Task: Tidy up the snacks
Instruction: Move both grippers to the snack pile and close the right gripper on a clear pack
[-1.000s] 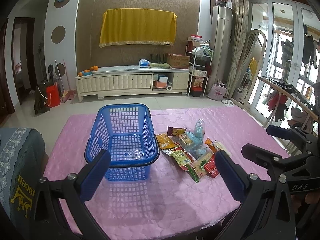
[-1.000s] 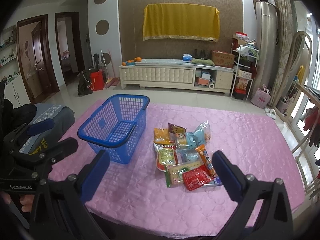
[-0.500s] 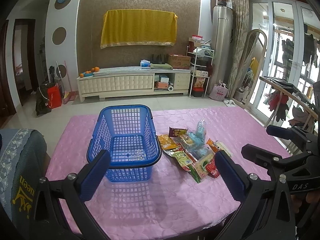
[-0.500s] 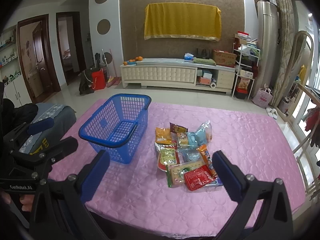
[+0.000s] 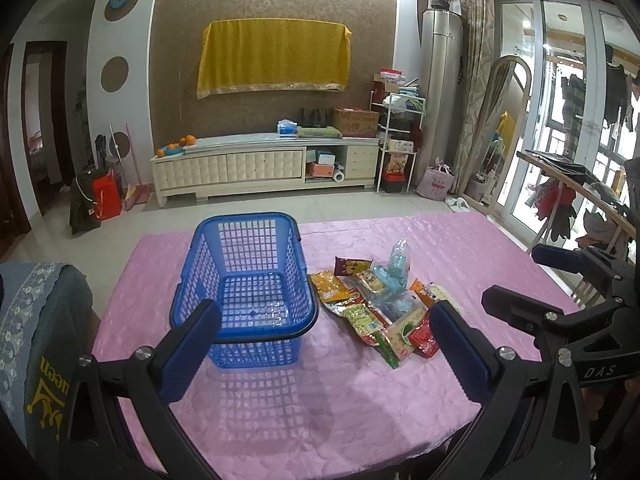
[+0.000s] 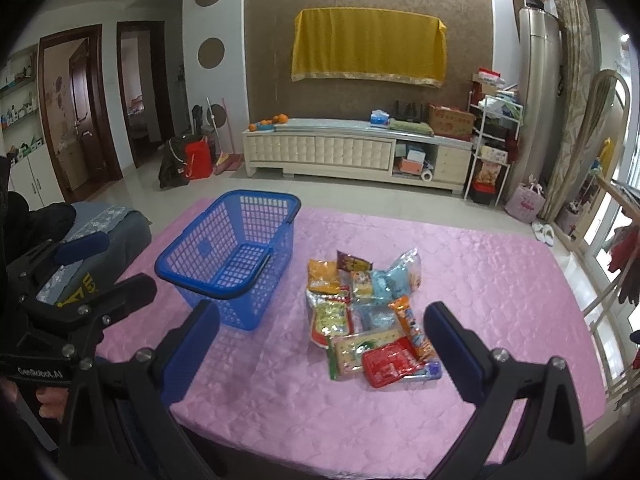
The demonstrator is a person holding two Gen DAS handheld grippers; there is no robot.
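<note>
The left gripper (image 5: 326,344) is held wide apart above the near edge of the table, its blue pads (image 5: 192,344) gripping nothing. The right gripper (image 6: 322,346) is likewise spread wide and empty, raised above the near table edge; it is also seen at the right of the left wrist view, just as the left one appears at the left of the right wrist view. Neither is touching any object.

Beyond the fingers, a pink quilted tablecloth (image 5: 280,412) is seen covering the table. A blue plastic basket (image 5: 244,280) with slotted walls stands upright on it, left of centre, with nothing inside and its dark handle folded down along the rim. Just beside the basket, to its right, a loose pile of snack packets (image 6: 368,312) is spread flat on the cloth. A red packet (image 6: 390,362) lies nearest the right gripper, an orange packet (image 6: 322,276) is closest to the basket, and a pale blue bag (image 6: 400,276) sits at the far side.

Behind the table, a cream cabinet (image 6: 340,152) is placed against the wall under a yellow cloth (image 6: 368,48).
</note>
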